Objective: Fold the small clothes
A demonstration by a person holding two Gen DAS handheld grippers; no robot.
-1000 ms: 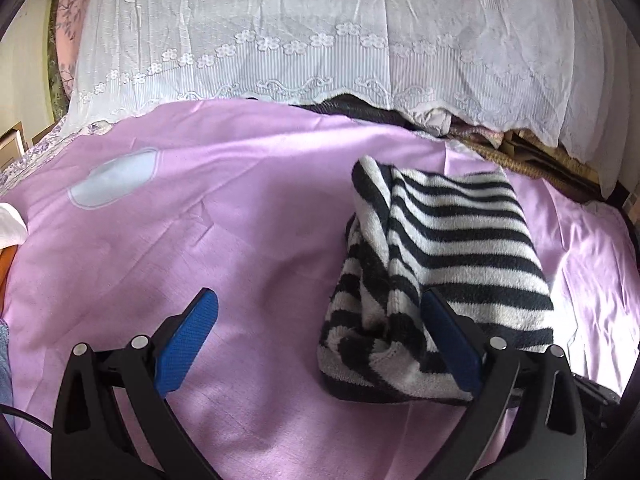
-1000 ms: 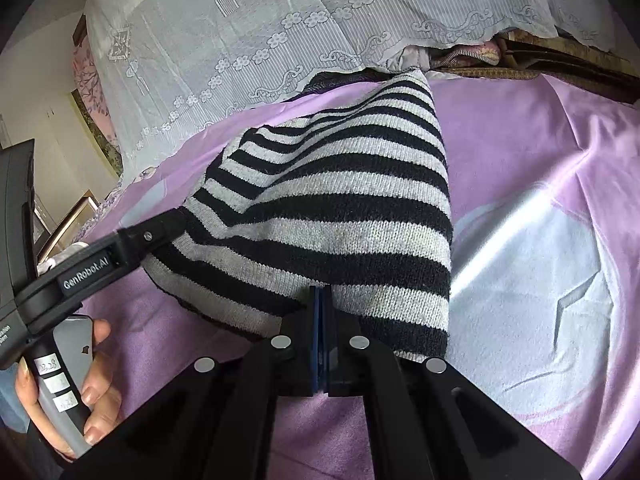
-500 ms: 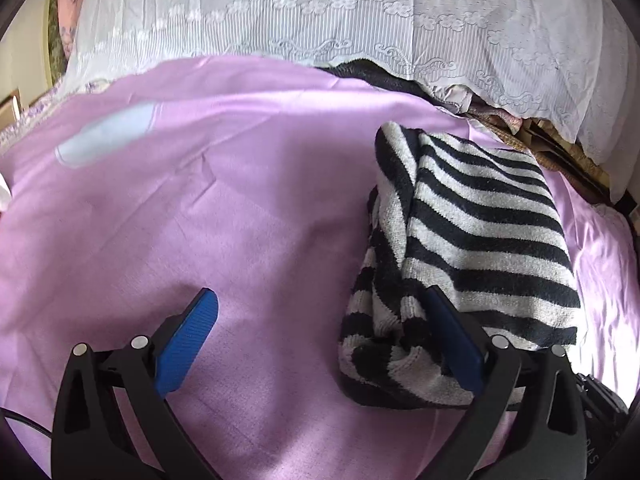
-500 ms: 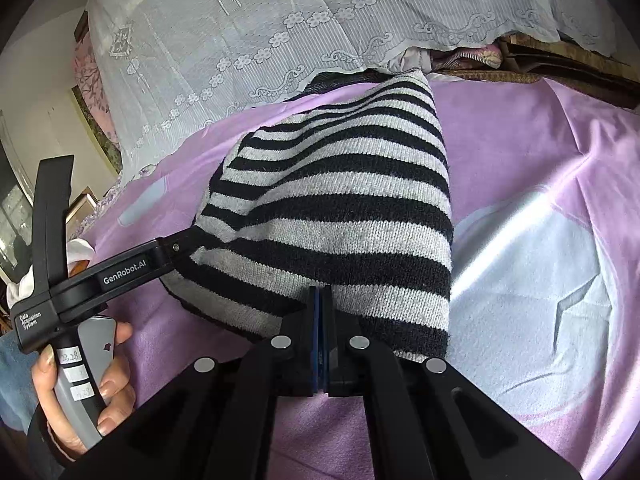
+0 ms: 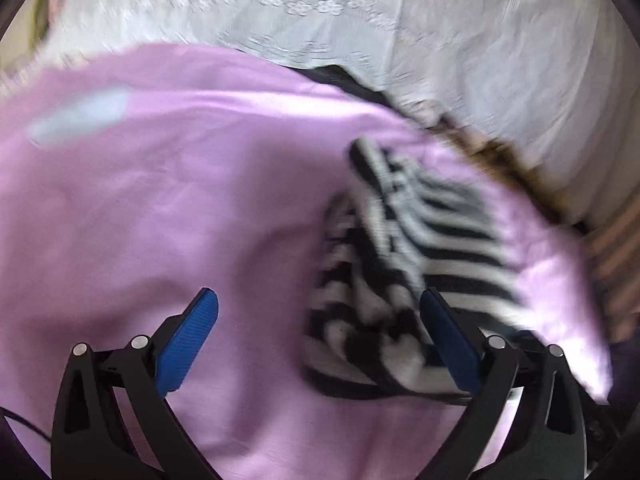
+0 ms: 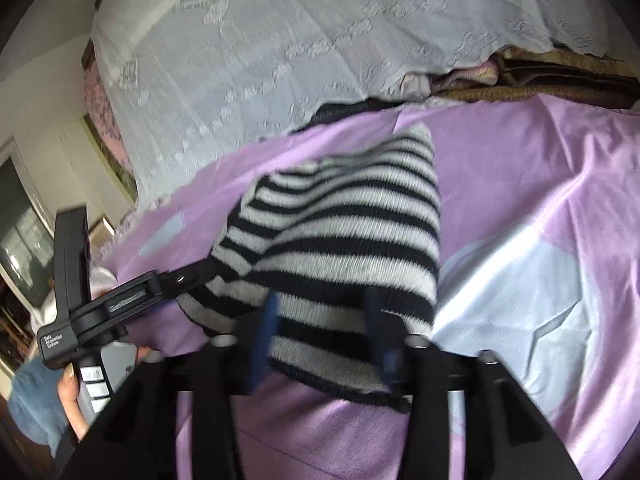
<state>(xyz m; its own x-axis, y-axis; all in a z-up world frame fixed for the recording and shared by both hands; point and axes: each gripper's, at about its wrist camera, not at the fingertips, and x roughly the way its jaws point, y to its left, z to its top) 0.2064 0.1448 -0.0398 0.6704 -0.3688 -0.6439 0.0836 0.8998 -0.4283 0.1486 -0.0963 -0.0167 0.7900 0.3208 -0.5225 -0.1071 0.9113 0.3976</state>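
Stripes of black and white mark the folded knit garment (image 6: 336, 256), which lies on the purple bedsheet (image 6: 520, 184) at centre frame in the right wrist view. The right gripper (image 6: 320, 328) has just been opening; its blue pads now stand spread on either side of the garment's near edge, pressing nothing. In the left wrist view, blurred, the left gripper (image 5: 316, 336) is spread wide, its right pad against the garment (image 5: 420, 264) at lower right. White lace cloth (image 6: 320, 40) fills the top.
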